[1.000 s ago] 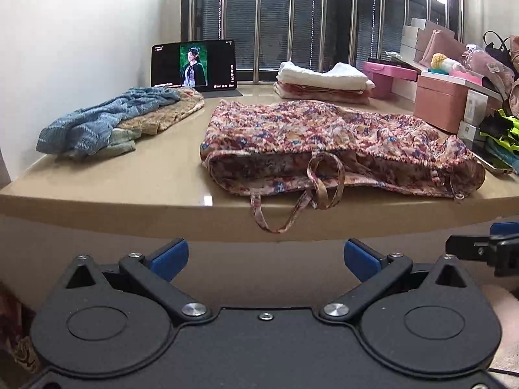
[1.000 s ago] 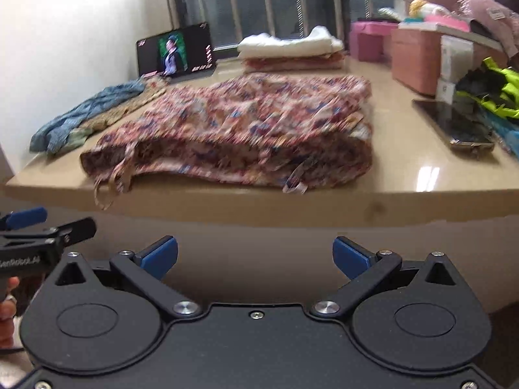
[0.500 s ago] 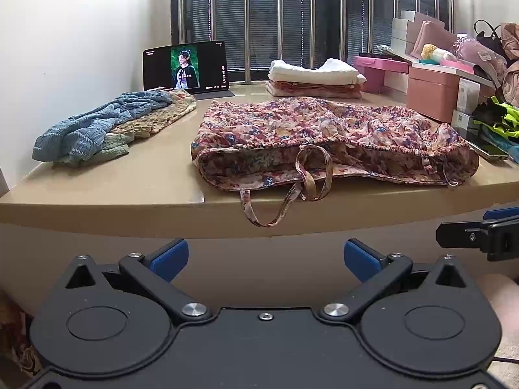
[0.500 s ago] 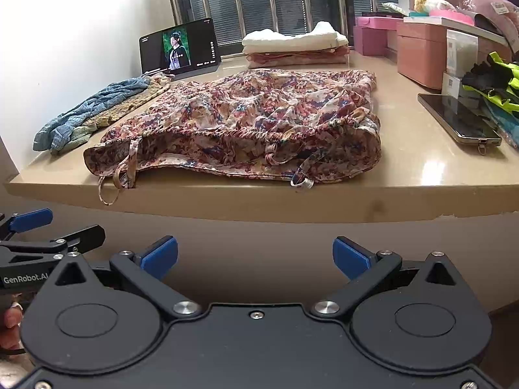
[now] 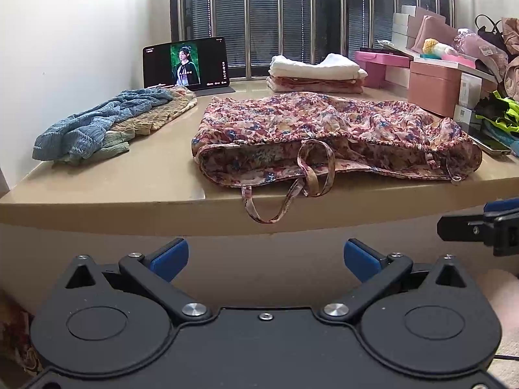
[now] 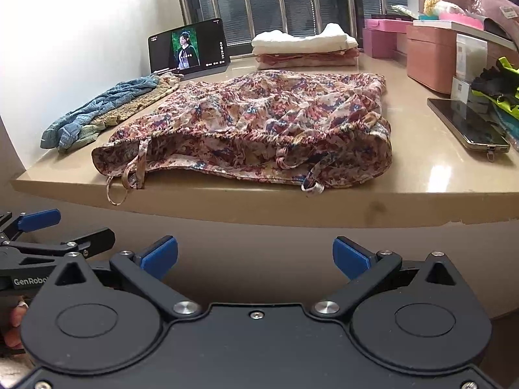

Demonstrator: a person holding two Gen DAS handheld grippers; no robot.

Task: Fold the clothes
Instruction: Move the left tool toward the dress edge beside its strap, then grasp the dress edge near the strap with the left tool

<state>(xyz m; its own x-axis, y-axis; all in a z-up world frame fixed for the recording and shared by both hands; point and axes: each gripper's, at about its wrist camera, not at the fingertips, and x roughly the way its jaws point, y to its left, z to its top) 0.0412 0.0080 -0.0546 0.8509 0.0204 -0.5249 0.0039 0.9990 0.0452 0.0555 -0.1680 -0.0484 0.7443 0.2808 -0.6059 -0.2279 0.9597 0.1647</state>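
Below the near edge of the tabletop I hold both grippers, clear of everything on it. Left gripper: jaws wide apart, nothing between the blue pads. Right gripper: jaws likewise wide apart, empty. In the left wrist view the right gripper's finger pokes in from the right edge; in the right wrist view the left gripper shows at the left edge, with part of a hand behind it.

Floral garment lies spread across the middle of the tabletop, rumpled, its open hem towards me. One strap loops over the near edge and hangs down the front; a second, shorter strap lies at the edge further right.

Far left: blue knit garment on top of a beige one, unfolded. Far centre: folded stack, white on pink. A tablet stands behind, screen lit. A phone lies flat, right of the floral garment, apart from it. Pink boxes sit far right.
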